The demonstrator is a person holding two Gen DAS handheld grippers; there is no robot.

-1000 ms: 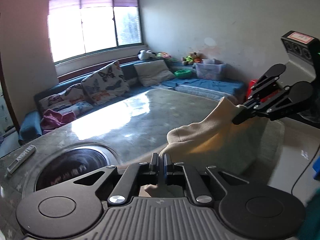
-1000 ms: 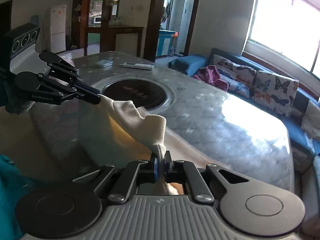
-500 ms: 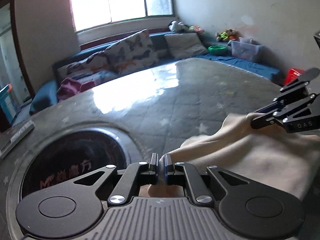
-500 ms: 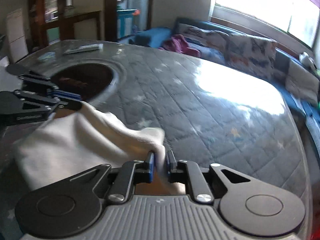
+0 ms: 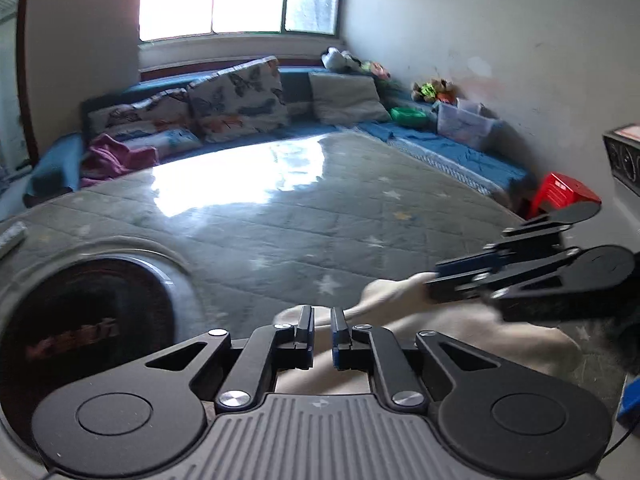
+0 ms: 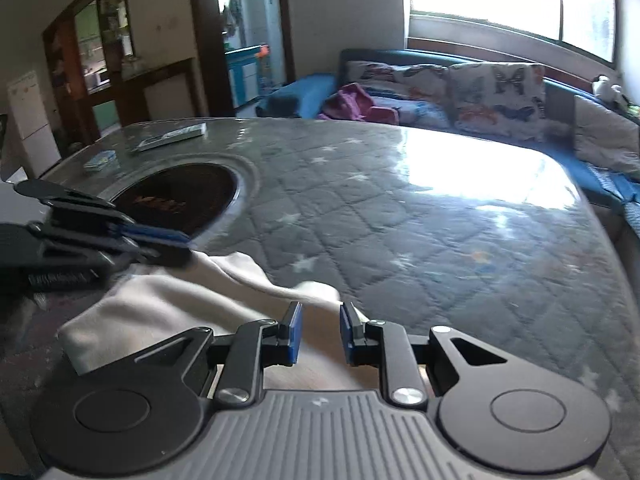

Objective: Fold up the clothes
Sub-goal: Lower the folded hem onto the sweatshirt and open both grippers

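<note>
Left wrist view: a cream garment is seen lying flat on the quilted, star-patterned table cover, just to the right of the round dark inset sunk in the table. The left gripper is held low over the garment's near corner. Its fingers are parted by a narrow gap, and cloth is seen under and beyond them but is not pinched. The right gripper is set at the garment's other corner, further from the inset. Its fingers are spread wider, with cloth lying loose beneath them and nothing gripped.

Beyond the inset, near the table's far edge, a remote control and a small blue packet are laid. Behind the table, well past the inset, a blue sofa is lined with butterfly-print cushions, and a pink-purple cloth is heaped on it. A green bowl, a clear storage box and a red stool are ranged along the wall on the side away from the inset. A white fridge is seen in the room behind.

Reddish characters are printed on the inset, and white lettering on the left gripper's side, but both are too blurred to be read.
</note>
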